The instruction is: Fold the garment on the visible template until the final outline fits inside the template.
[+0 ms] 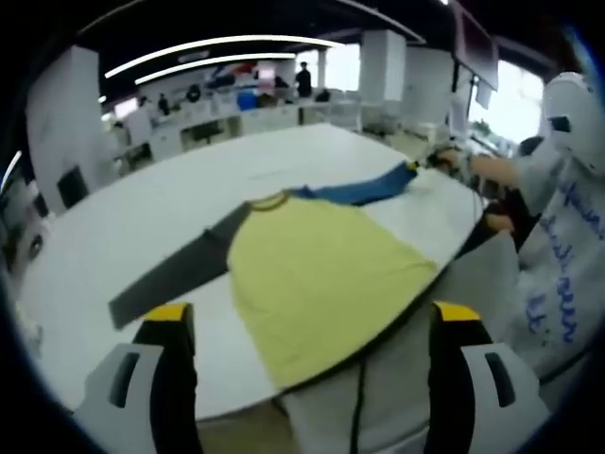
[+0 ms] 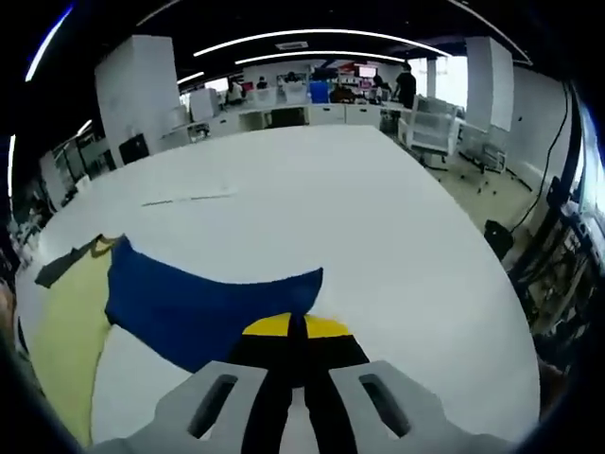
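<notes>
A yellow shirt (image 1: 317, 270) with one grey sleeve (image 1: 175, 274) and one blue sleeve (image 2: 208, 307) lies spread flat.

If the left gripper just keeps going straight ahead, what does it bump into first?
Probably the yellow body of the shirt, spread on the white table between the left gripper's open jaws. Depth is hard to judge, so it might touch the table's near edge first.

A broad white oval table (image 1: 113, 227) carries a flat-spread cloth garment (image 1: 312, 260) (yellow body, one dark grey sleeve, one blue sleeve), its hem reaching the table's near edge.
</notes>
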Motion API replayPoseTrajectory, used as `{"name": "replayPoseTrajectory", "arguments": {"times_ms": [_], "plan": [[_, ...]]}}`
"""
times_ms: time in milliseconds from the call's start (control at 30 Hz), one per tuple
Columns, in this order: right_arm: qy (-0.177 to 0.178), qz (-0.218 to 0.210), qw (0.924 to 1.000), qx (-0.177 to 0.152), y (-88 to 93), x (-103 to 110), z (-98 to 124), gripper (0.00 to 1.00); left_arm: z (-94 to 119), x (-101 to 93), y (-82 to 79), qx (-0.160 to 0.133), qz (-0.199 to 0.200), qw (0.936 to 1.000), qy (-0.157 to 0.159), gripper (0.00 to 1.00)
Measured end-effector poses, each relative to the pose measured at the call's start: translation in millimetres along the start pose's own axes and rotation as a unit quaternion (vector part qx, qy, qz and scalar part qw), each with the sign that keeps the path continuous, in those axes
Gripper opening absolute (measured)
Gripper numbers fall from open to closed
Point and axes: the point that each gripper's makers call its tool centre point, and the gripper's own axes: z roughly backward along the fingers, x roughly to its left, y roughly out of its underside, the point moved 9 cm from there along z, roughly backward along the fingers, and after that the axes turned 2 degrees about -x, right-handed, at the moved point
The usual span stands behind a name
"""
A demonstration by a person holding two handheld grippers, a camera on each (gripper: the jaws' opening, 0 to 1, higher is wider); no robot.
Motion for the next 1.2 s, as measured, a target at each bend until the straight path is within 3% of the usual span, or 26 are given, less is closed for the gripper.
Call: {"name": "replayPoseTrajectory", "arguments": {"times_ms": [600,1200], "plan": [[-0.042,0.018,0.997,-0.062,-53.1,74.3,17.0,0.03,20.6,24.0,0.5,-0.016,-0.025,0.9995,0.011,0.99],[-0.093,0.035,0.9902,-0.098,-86.7,151.4,33.2,0.03,27.5,43.5,10.5,-0.028,-0.024,0.9986,0.038,0.99]]}}
